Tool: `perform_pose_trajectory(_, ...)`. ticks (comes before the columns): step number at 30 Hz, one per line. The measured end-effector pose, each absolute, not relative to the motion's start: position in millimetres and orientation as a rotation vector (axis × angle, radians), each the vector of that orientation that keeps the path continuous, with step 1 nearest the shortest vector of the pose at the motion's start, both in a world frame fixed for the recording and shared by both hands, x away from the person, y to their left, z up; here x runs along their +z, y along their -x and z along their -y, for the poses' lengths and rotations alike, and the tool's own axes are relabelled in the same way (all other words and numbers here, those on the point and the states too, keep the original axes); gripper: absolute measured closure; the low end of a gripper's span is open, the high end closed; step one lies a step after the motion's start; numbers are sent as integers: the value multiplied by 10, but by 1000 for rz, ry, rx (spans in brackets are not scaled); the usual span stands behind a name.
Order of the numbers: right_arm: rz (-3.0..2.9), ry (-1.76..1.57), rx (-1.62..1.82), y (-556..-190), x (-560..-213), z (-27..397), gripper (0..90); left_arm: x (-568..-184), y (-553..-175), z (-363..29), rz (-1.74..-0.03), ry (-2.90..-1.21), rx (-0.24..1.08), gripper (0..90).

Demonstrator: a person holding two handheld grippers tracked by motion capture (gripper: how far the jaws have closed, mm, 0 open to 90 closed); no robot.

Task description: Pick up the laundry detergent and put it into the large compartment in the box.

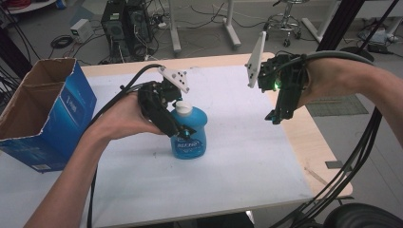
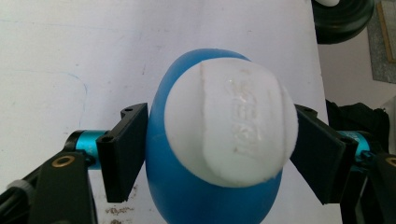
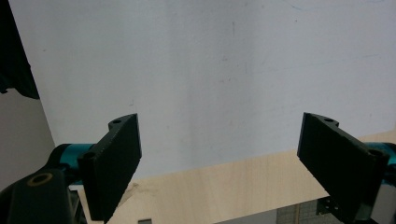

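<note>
A blue soap bottle (image 1: 191,137) with a white cap (image 1: 183,109) stands upright on the white sheet (image 1: 237,161) near the table's middle. My left gripper (image 1: 182,130) reaches it from the left, and its black jaws lie against both sides of the bottle. In the left gripper view I look down on the cap (image 2: 229,126) and the blue body (image 2: 177,191), with my left gripper (image 2: 217,144) pressing on its flanks. My right gripper (image 1: 275,116) hangs open above the sheet's right edge. Its jaws stand wide apart with nothing between them in the right gripper view (image 3: 219,158).
An open blue cardboard box (image 1: 52,123) stands at the table's left edge. Bare wood (image 3: 210,196) borders the sheet on the right side. Computer towers (image 1: 126,26), a stool (image 1: 284,21) and cables lie on the floor beyond the table.
</note>
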State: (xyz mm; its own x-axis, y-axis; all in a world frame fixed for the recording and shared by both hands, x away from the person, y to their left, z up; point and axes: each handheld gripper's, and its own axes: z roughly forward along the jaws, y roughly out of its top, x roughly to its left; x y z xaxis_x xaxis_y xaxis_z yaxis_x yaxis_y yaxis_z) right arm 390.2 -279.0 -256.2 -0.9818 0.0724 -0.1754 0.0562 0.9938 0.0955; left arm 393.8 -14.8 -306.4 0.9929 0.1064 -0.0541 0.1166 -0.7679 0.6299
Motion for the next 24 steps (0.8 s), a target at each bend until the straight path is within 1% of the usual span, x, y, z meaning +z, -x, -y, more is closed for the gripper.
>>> perform_pose_trajectory(24, -2954, -110, 125, -3890, -2563, 2814, 129, -3040, -3927, 180, -147, -2476, -9, 322)
